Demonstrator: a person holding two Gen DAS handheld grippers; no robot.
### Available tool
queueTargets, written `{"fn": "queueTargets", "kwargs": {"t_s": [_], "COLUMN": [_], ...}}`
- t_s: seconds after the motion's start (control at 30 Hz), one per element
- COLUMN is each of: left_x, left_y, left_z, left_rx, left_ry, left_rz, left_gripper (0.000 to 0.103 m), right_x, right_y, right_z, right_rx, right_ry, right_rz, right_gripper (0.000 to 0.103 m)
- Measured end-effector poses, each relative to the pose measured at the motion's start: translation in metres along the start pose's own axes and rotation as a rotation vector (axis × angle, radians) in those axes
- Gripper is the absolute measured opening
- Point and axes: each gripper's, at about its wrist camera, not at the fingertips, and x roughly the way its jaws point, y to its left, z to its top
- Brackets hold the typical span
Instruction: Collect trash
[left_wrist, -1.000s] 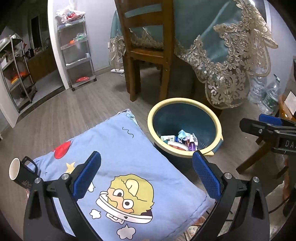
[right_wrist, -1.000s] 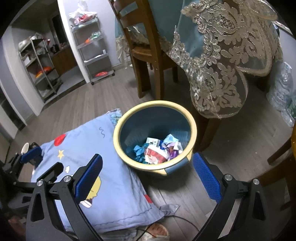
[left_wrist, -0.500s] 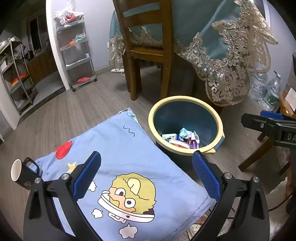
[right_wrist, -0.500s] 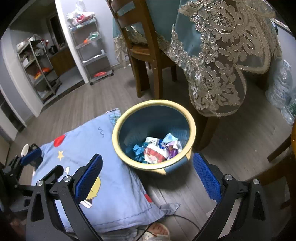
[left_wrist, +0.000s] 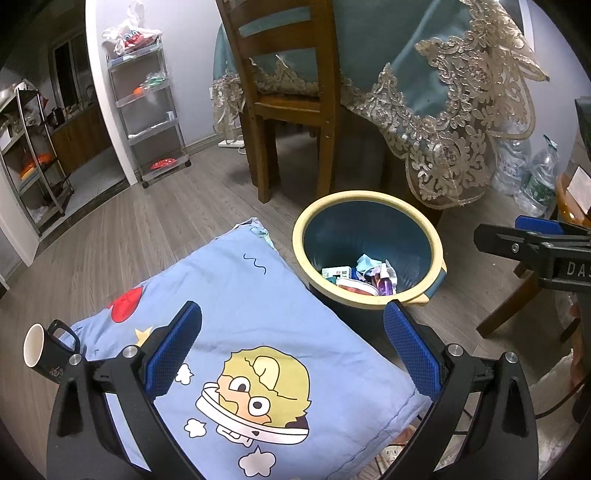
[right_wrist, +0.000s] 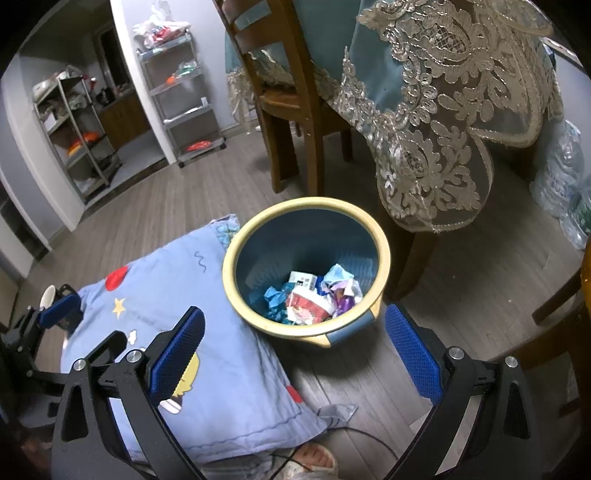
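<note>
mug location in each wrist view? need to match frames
Left wrist: mug at the far left edge, beside the pillow's left corner, white inside showing.
Right wrist: mug at the left edge, mostly hidden behind the left gripper.
Shared landmark: the bin, right of the pillow in both.

One yellow-rimmed blue trash bin (right_wrist: 384, 254), holding a heap of wrappers too jumbled to count. One cartoon-print blue cushion (left_wrist: 258, 306). One black mug (left_wrist: 44, 356). One wooden chair (left_wrist: 291, 107). Two metal shelf racks (left_wrist: 147, 110). Two grippers, the left (left_wrist: 291, 345) and the right (right_wrist: 293, 347).
</note>
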Motion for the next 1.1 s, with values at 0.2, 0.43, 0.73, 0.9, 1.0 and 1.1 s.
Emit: {"fn": "queueTargets", "kwargs": {"t_s": [0.2, 0.43, 0.73, 0.9, 1.0, 1.1], "left_x": [0.0002, -0.0008, -0.0014, -0.0015, -0.0011, -0.0008], "left_y": [-0.0026, -0.0060, -0.0068, -0.0069, -0.0073, -0.0078], "left_z": [-0.0001, -0.0009, -0.0008, -0.0012, -0.0011, -0.0012], "left_rx": [0.010, 0.024, 0.028, 0.032, 0.034, 0.036], "left_ry": [0.001, -0.002, -0.004, -0.002, 0.001, 0.001], "left_rz": [0.002, 0.001, -0.001, -0.001, 0.000, -0.003], "left_gripper": [0.097, 0.097, 0.097, 0.097, 0.097, 0.097], "right_x": [0.0021, 0.0026, 0.0027, 0.0049, 0.0061, 0.0045], "right_y": [-0.0003, -0.0023, -0.0017, -0.0027, -0.0026, -0.0029], "right_z": [0.0006, -0.0017, -0.0023, -0.0017, -0.0014, -0.0016], "right_rx": [0.001, 0.011, 0.012, 0.016, 0.016, 0.017], "right_ry": [0.001, 0.001, 0.000, 0.004, 0.002, 0.004], "right_rz": [-0.001, -0.002, -0.003, -0.004, -0.005, -0.004], "right_gripper": [0.097, 0.097, 0.097, 0.097, 0.097, 0.097]}}
